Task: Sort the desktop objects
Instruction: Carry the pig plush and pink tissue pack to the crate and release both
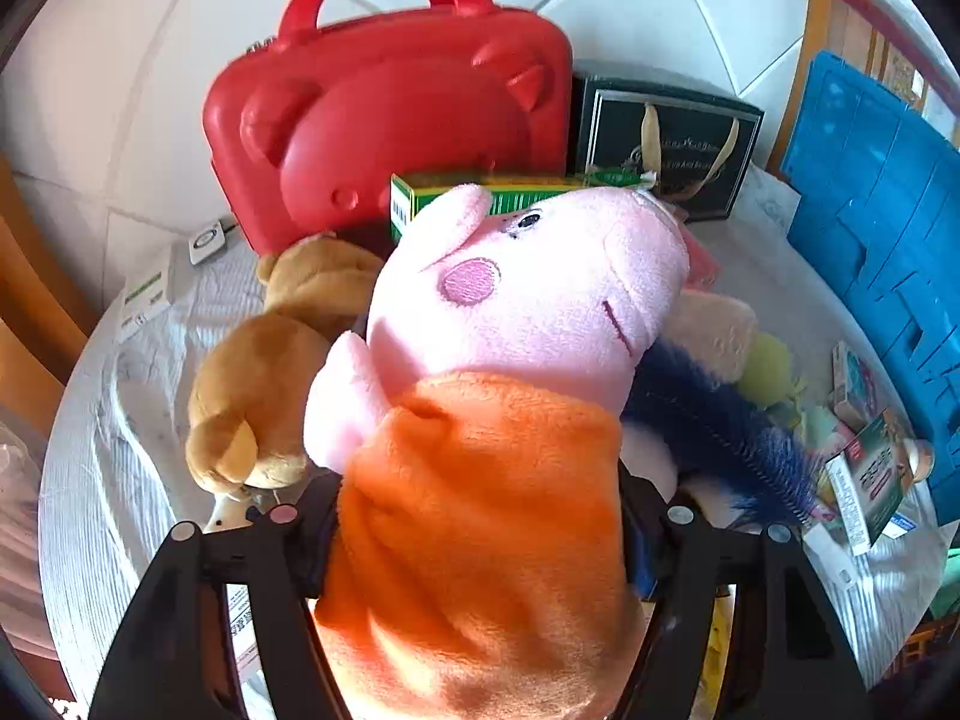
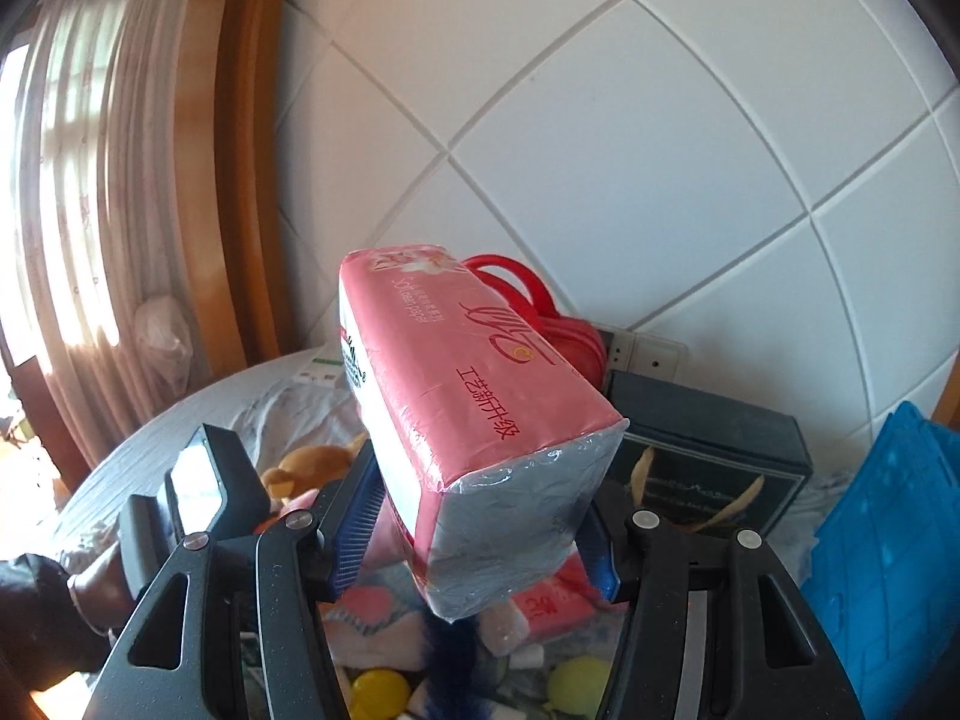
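Both hands are in the carrying step of the sorting. The left gripper point(image 1: 474, 540) holds the pig plush point(image 1: 510, 360) by its orange dress, both fingers pressed into the soft pile, and the toy is above the table. The right gripper point(image 2: 474, 540) is clamped on the near end of the pink tissue pack point(image 2: 468, 408), a smooth, film-wrapped block raised above the clutter.

I think the next move needs a free place or container for each; the blue crate point(image 1: 888, 240) at the table's right edge looks possible.

Below lie a fuzzy brown bear point(image 1: 270, 372) and a dark blue feather point(image 1: 720, 432). At the far edge, against the tiled wall, stand a hard, glossy red case point(image 1: 390, 120) and a dark gift box point(image 1: 660, 144).
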A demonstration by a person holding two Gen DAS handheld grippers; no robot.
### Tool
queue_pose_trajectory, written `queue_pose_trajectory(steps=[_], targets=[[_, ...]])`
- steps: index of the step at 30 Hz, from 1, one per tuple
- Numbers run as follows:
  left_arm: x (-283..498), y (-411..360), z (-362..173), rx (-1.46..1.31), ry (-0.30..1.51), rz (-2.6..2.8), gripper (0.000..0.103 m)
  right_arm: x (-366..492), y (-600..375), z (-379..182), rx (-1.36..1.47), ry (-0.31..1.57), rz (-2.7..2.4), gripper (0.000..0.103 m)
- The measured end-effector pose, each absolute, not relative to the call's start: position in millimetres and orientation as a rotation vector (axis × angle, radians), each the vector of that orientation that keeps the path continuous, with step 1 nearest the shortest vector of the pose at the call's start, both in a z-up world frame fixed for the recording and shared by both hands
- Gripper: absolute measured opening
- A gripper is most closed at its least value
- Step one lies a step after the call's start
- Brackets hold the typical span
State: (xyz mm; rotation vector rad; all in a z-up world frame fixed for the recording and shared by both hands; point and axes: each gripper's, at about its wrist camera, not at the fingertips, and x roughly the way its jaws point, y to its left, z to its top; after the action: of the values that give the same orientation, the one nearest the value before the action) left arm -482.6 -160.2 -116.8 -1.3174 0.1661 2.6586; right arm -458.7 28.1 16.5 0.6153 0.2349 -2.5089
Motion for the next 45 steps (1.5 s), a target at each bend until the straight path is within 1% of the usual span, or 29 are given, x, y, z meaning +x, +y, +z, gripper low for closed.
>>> queue_pose_trajectory(steps=[7, 14, 21, 27, 30, 34, 41, 43, 44, 45], targets=[[-460.9, -117.2, -50.8, -1.112, 0.257, 2.732, 0.069, -416.5, 67.6, 49.0, 0.531, 0.204, -2.627, 0.057], [-426.6, -57.5, 13.2, -0.87, 0.335, 2.72, 0.069, -353.8, 128.5, 82.9, 0.455, 0.164, -2.806, 0.057], [-394.9, 34.6, 67.7, -0.636, 0.375, 2.615, 0.069, -287.8, 200.7, 108.5, 0.4, 0.109, -3.02, 0.057], [-368.4, 126.9, 107.9, -0.498, 0.377, 2.516, 0.069, -234.1, 287.4, 129.1, 0.323, 0.056, -3.205, 0.058], [-357.5, 174.3, 124.5, -0.436, 0.339, 2.47, 0.069, -220.1, 334.7, 135.5, 0.332, 0.028, -3.273, 0.058], [-345.9, 240.0, 138.7, -0.393, 0.319, 2.413, 0.07, -214.4, 391.2, 138.1, 0.412, -0.015, -3.319, 0.058], [-349.4, 329.5, 142.5, -0.432, 0.328, 2.38, 0.076, -220.8, 470.0, 128.2, 0.512, -0.116, -3.339, 0.059], [-359.2, 347.7, 142.5, -0.458, 0.322, 2.394, 0.076, -233.8, 484.7, 126.1, 0.556, -0.144, -3.332, 0.063], [-363.4, 354.1, 144.9, -0.459, 0.311, 2.4, 0.076, -238.0, 494.0, 125.5, 0.572, -0.153, -3.337, 0.072], [-366.4, 358.3, 148.0, -0.457, 0.301, 2.406, 0.076, -240.4, 499.3, 125.7, 0.56, -0.167, -3.348, 0.091]])
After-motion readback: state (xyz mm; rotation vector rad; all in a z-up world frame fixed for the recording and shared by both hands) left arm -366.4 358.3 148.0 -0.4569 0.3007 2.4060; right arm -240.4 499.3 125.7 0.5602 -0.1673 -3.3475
